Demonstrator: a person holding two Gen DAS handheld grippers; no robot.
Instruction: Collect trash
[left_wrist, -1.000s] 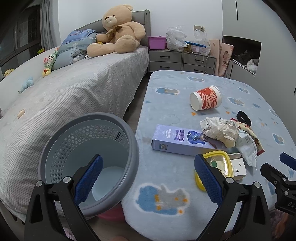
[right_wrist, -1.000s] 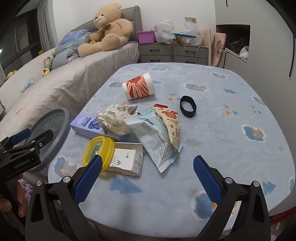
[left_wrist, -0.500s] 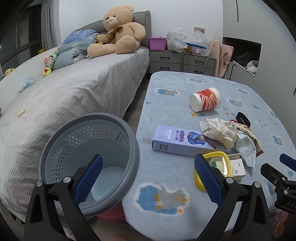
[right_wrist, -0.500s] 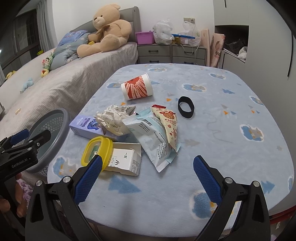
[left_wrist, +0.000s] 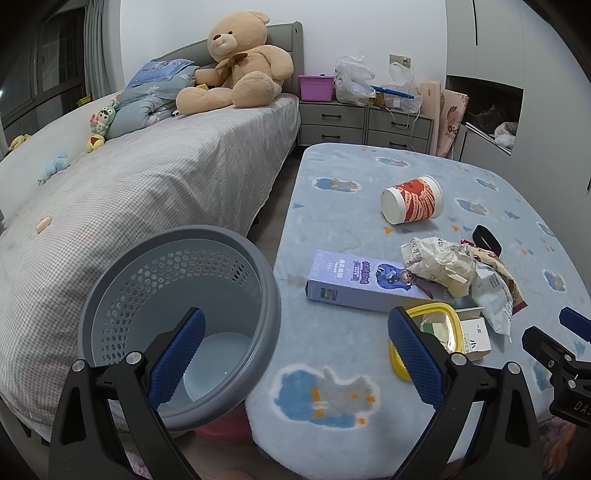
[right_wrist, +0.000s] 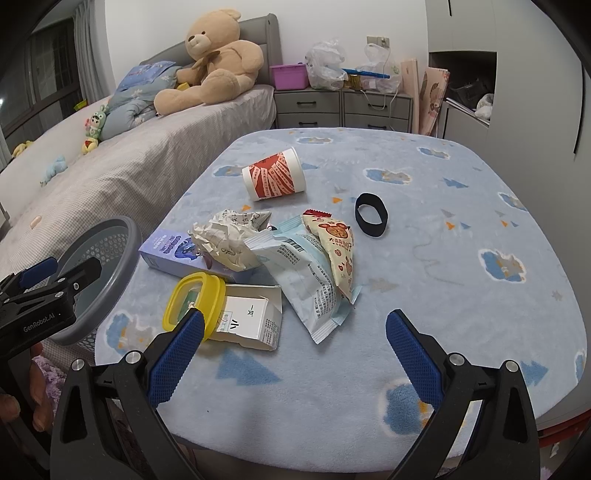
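Trash lies on the blue table cover (right_wrist: 461, 295): a red-and-white paper cup (right_wrist: 275, 179) on its side, crumpled paper (right_wrist: 225, 240), a purple box (right_wrist: 166, 253), a pale blue wrapper (right_wrist: 306, 273), a snack packet (right_wrist: 338, 251), a yellow lid (right_wrist: 194, 301) and a white carton (right_wrist: 247, 319). A black band (right_wrist: 371, 214) lies apart. A grey perforated bin (left_wrist: 177, 317) stands at the table's left edge. My left gripper (left_wrist: 295, 354) is open and empty, above the bin rim and table edge. My right gripper (right_wrist: 295, 354) is open and empty, near the front of the pile.
A bed with a grey checked cover (left_wrist: 129, 192) runs along the left, with a teddy bear (left_wrist: 236, 59) and small toys. Grey drawers (left_wrist: 362, 122) with bags and a pink tub stand behind the table. A cabinet (left_wrist: 491, 107) is at the right.
Both grippers have drifted slightly; the views shift a little. Nothing has been taken hold of or moved on the table.
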